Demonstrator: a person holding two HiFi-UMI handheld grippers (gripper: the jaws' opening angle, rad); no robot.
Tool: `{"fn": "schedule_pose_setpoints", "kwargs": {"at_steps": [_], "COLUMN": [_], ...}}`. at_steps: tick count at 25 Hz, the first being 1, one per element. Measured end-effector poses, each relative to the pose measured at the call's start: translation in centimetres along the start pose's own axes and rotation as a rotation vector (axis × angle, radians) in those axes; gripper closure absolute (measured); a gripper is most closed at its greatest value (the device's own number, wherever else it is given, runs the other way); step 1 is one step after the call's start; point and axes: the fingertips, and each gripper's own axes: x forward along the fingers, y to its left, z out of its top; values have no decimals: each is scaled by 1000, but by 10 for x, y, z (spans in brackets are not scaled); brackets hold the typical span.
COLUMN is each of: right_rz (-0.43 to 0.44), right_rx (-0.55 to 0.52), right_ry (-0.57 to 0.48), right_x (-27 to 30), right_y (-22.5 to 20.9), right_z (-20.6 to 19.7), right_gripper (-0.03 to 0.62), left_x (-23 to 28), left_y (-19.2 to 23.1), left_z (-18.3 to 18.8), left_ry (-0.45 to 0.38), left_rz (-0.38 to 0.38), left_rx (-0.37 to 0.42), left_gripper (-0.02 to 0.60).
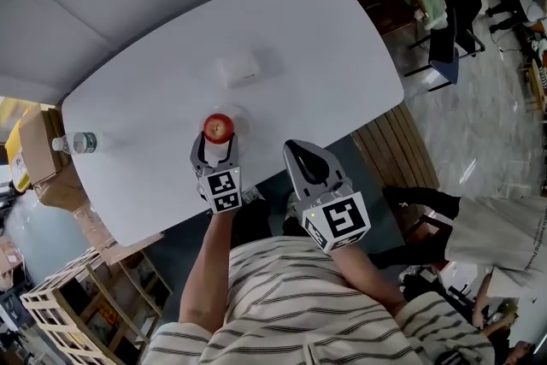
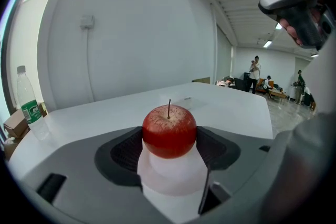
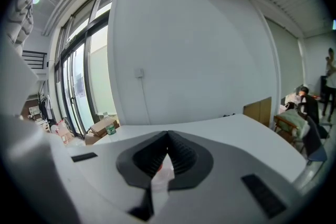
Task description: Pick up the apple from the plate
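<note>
A red apple (image 1: 218, 127) (image 2: 169, 131) stands stem up on a pale, clear plate (image 1: 240, 120) (image 2: 170, 173) near the front edge of the white table (image 1: 316, 30). My left gripper (image 1: 214, 146) (image 2: 169, 139) has one pad on each side of the apple, and both pads seem to touch its flanks. The apple still rests on the plate. My right gripper (image 1: 301, 151) (image 3: 167, 136) hangs off the table's front edge, right of the apple, with its jaws together and empty. A sliver of red shows through the slit below its tips.
A water bottle (image 1: 77, 143) (image 2: 28, 105) lies at the table's left end. A flat white box (image 1: 240, 69) sits behind the plate. Cardboard boxes (image 1: 38, 158) and a wooden crate (image 1: 73, 303) stand to the left, with chairs (image 1: 444, 21) and people far right.
</note>
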Motion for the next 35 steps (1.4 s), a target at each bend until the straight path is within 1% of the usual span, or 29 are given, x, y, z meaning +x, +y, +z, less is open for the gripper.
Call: {"fn": "schedule_pose_setpoints", "kwargs": {"at_steps": [3,7,22,29,35], "right_rz": [14,29,85,129,161], "right_rx": [-2,-8,-45,-68,-88], "right_ry": [-7,-22,-77,-90,-126], "right_x": [-3,-8,-31,-41,-49], "right_y": [2,0,5,19,33], "right_z": [1,7,24,29,42], "right_gripper": [582,582,582,582,582], "left_x": [-7,-21,-87,-126,-161], "left_y": [0,-1,-13,-18,-19], "left_z": [5,15,70,94,127], "left_ry": [-4,-13,-92,-117,-173], "left_rz": [15,38,113,142,171], "left_rx": [-17,-69,-158,-171,-136], "left_gripper": [252,252,252,252,252]}}
